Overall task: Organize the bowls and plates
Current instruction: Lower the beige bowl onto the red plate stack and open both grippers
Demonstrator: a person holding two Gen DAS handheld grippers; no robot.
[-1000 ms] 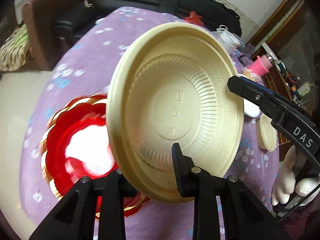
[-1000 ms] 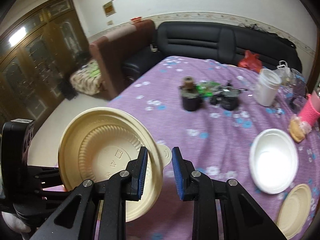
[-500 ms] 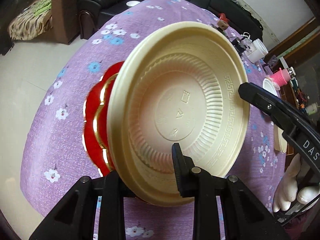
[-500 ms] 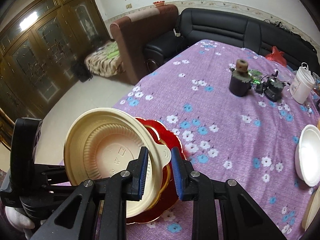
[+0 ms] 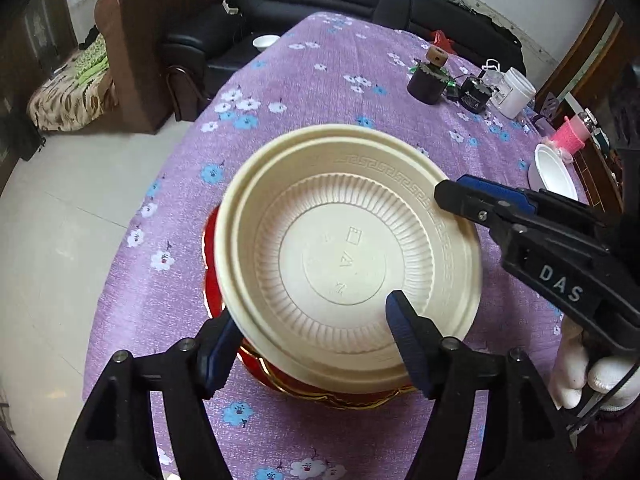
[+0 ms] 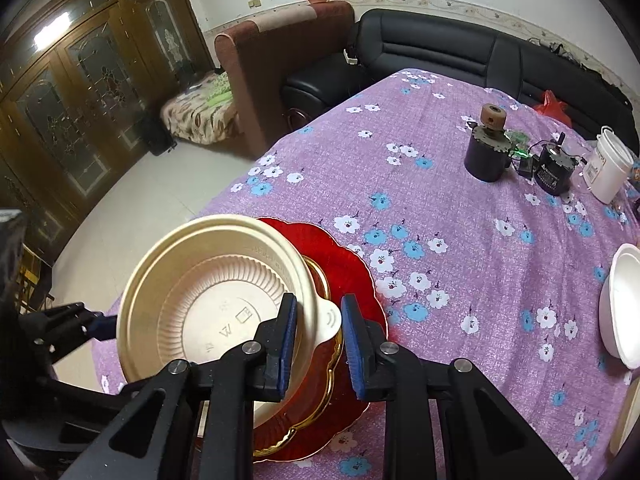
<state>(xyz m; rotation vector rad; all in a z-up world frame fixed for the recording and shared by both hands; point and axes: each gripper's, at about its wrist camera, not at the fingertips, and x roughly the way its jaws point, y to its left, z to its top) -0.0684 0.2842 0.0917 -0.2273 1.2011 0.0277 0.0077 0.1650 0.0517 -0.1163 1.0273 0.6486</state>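
- The cream bowl (image 5: 344,248) sits on top of the red plates with gold rims (image 6: 352,276), near the front edge of the table with the purple flowered cloth (image 5: 304,92).
- In the right wrist view the bowl looks tilted, and its small tab handle (image 6: 329,320) points toward that camera.
- The left gripper (image 5: 308,344) is at the near rim of the bowl, and its jaws are opening. One blue pad is outside the rim on the left and the other is inside the bowl on the right, so the rim is between them but they do not press on it.
- The right gripper (image 6: 320,332) has its jaws set narrow around the tab handle. Whether the blue pads really press on the tab I cannot tell, because a small gap seems visible on each side.
- In the left wrist view the right gripper comes in from the right side, with its tip at the bowl rim (a hand in a white glove (image 5: 592,376) holds it).
- A white bowl (image 6: 624,308) lies well apart on the right side of the table.
- Farther back stand a dark pot (image 6: 486,160), a small black device (image 6: 554,174) and a white jar (image 6: 608,176).
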